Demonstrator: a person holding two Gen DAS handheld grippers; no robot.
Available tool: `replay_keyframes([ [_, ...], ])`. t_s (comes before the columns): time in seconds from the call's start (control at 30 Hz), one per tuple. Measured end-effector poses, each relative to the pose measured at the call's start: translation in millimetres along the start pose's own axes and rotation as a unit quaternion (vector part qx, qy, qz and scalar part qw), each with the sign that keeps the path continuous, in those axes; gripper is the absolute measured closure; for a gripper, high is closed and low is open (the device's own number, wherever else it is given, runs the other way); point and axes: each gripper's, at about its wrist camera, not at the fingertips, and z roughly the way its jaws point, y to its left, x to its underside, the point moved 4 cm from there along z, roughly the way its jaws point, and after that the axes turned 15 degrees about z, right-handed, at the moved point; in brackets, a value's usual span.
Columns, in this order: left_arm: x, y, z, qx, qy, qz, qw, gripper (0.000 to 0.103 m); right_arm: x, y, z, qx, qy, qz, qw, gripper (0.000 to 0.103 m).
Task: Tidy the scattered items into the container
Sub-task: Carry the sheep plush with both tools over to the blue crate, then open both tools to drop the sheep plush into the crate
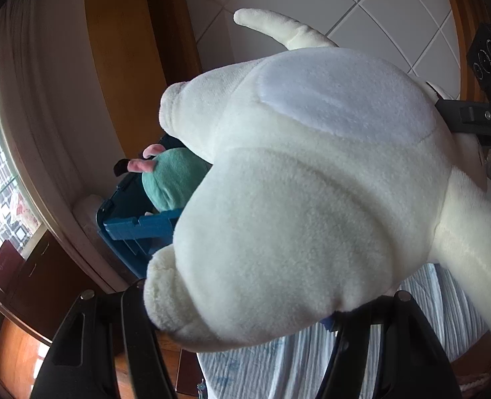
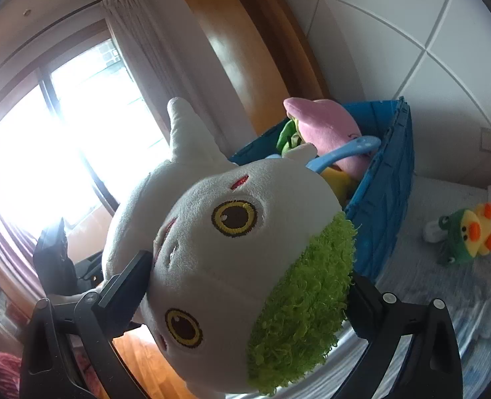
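Progress midway: blue bin at 1 o'clock already holds several plushies. Both tongs clamp one white plush, probably the same toy. Duck plush at 3 o'clock remains on bed.

The big white plush toy is up in the air. The blue box behind it holds a pink toy. A small yellow-and-green toy lies right of the box.
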Motion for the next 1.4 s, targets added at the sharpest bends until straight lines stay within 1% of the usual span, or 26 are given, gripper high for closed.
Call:
replay_keyframes([
  [0.2,-33,48,50,0.023,-0.019,0.032,0.999,0.041,-44,-1,36,0.017,-0.029,0.016,0.999,0.0],
  [0.43,-73,106,98,0.063,-0.042,0.067,0.9949,0.041,-91,7,74,0.049,-0.079,0.046,0.995,0.0],
  [0.57,-91,132,124,0.07,-0.054,0.073,0.9934,0.04,-110,17,88,0.064,-0.109,0.047,0.991,0.0],
  [0.67,-98,145,154,0.058,-0.035,0.067,0.9954,0.04,-120,15,101,0.078,-0.126,0.054,0.987,0.0],
  [0.73,-98,152,175,0.052,-0.013,0.058,0.9969,0.039,-122,10,114,0.089,-0.123,0.065,0.986,0.0],
  [0.83,-93,158,204,0.059,0.022,0.041,0.9972,0.039,-124,-8,138,0.103,-0.113,0.098,0.983,0.0],
  [0.87,-92,162,211,0.055,0.03,0.035,0.9974,0.037,-124,-12,144,0.104,-0.109,0.105,0.983,0.0],
  [0.93,-91,171,224,0.046,0.043,0.02,0.9978,0.025,-127,-16,156,0.112,-0.104,0.102,0.983,0.0],
  [1.0,-91,180,234,0.04,0.05,0.009,0.998,0.018,-126,-20,159,0.115,-0.099,0.101,0.983,0.0],
  [1.1,-92,181,249,0.03,0.061,-0.001,0.9977,0.017,-132,-29,166,0.119,-0.093,0.107,0.983,0.0],
  [1.17,-90,188,258,0.022,0.075,-0.009,0.9969,0.017,-135,-34,174,0.136,-0.088,0.107,0.981,0.0],
  [1.2,-85,200,266,0.013,0.087,-0.012,0.9961,0.017,-134,-35,179,0.15,-0.079,0.105,0.98,0.0],
  [1.23,-82,204,270,0.006,0.093,-0.015,0.9955,0.017,-133,-39,189,0.169,-0.062,0.102,0.978,0.0],
  [1.3,-73,213,275,0.007,0.102,-0.023,0.9945,0.017,-132,-36,197,0.179,-0.061,0.087,0.978,0.0],
  [1.37,-55,240,254,-0.008,0.106,-0.034,0.9938,0.017,-134,-33,202,0.188,-0.054,0.077,0.978,0.0],
  [1.4,-57,244,249,-0.023,0.105,-0.036,0.9936,0.017,-136,-33,203,0.193,-0.048,0.076,0.977,0.0],
])
